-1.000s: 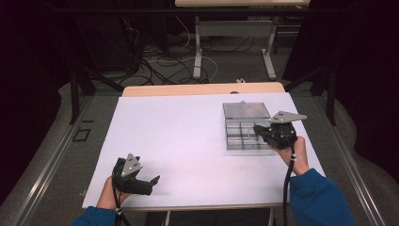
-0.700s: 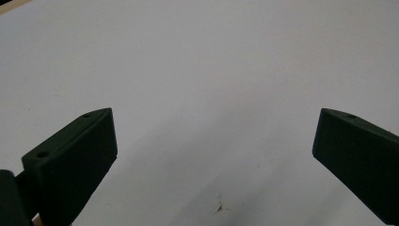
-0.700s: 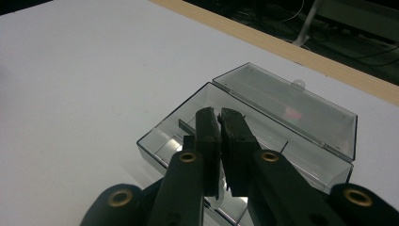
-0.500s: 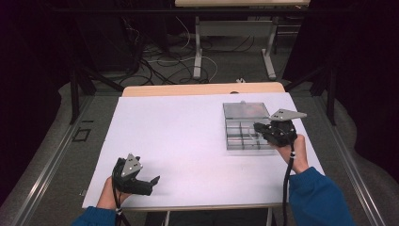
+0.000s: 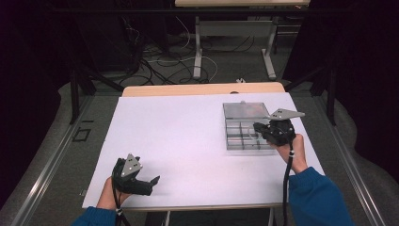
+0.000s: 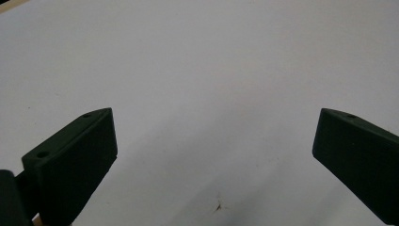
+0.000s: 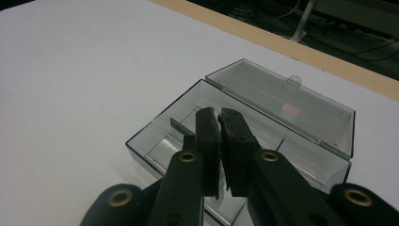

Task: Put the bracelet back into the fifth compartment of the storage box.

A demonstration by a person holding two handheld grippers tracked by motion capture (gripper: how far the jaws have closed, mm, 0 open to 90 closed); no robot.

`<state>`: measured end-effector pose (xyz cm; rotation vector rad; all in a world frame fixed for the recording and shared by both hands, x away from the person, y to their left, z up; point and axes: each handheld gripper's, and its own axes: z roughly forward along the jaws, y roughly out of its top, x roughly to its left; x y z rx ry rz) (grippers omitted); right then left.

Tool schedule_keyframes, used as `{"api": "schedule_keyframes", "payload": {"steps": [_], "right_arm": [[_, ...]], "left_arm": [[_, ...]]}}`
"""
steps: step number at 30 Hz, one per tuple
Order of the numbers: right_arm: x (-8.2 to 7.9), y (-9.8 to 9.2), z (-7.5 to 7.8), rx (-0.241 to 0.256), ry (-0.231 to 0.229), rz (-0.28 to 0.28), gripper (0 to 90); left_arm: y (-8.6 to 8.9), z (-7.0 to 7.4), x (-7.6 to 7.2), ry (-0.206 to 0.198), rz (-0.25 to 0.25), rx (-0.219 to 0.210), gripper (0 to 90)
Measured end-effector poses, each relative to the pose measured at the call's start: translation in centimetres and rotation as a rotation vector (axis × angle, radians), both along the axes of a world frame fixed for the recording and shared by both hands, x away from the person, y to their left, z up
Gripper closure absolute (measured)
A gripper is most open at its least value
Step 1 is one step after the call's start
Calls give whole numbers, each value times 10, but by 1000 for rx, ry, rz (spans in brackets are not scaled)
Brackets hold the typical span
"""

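Note:
A clear plastic compartment box (image 5: pixel 240 129) lies on the right of the white table, its lid (image 7: pixel 282 103) folded back flat. My right gripper (image 5: pixel 258 127) hangs over the box's near right part, jaws pressed together above a compartment (image 7: pixel 217 113). A thin grey divider (image 7: pixel 181 126) pokes out beside the left jaw; I cannot tell whether it is pinched. My left gripper (image 5: pixel 155 179) rests near the front left edge, pointing right. Its jaws stand wide apart over bare white surface (image 6: pixel 214 127), with nothing between them.
The white table top (image 5: pixel 179 136) has a wooden strip (image 5: pixel 202 89) along its far edge. Cables and another table's legs (image 5: pixel 197 52) lie on the floor beyond. A small dark mark (image 6: pixel 219 207) is on the surface by the left gripper.

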<state>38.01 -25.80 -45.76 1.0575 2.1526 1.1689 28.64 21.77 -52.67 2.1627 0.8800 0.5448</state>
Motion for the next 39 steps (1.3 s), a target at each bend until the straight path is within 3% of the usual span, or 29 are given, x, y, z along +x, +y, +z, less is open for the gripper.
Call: {"api": "schedule_keyframes", "payload": {"steps": [17,39], "right_arm": [[15,2,-12,-26,36,-1,865],[23,9,-33,-62,101,-2,863]], "left_arm": [[0,-1,1,-7,0,1,2],[0,-1,0,-3,-8,12,3]]}}
